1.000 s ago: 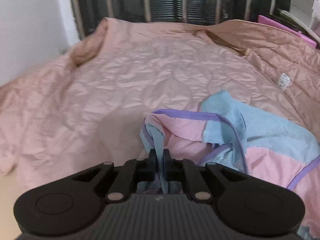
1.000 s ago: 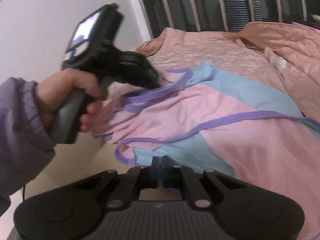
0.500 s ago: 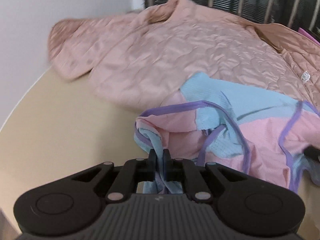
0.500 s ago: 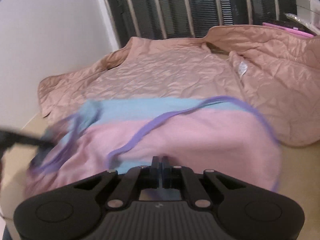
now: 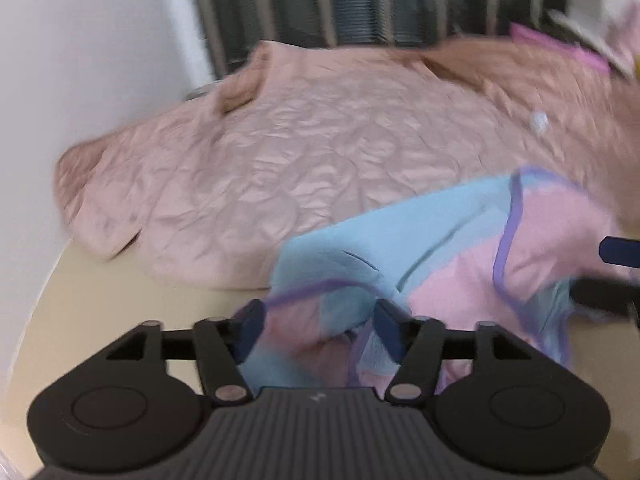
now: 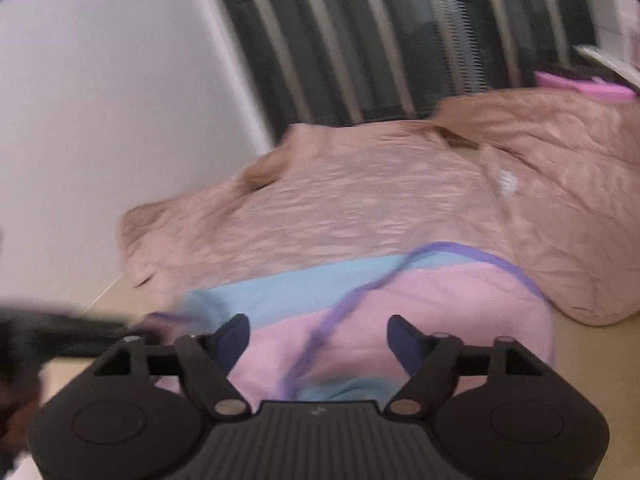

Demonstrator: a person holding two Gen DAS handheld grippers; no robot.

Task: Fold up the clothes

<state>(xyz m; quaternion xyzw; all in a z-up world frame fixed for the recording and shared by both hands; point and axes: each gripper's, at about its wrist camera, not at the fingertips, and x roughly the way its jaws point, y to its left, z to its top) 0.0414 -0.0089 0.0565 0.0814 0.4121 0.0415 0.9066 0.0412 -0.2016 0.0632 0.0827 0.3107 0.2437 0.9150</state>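
Pink-and-blue mesh garment [image 6: 400,308], trimmed in purple, spread on the beige table [image 5: 120,292], far edge overlapping the peach quilted jacket [image 5: 320,152]; seemingly just laid flat, ready for a fold. Left gripper [image 5: 318,318] wide open, gripping nothing, bunched fabric of a near corner lying loose between the jaws. Right gripper [image 6: 318,334] equally spread, empty, poised over the near hem, cloth directly beneath and ahead.
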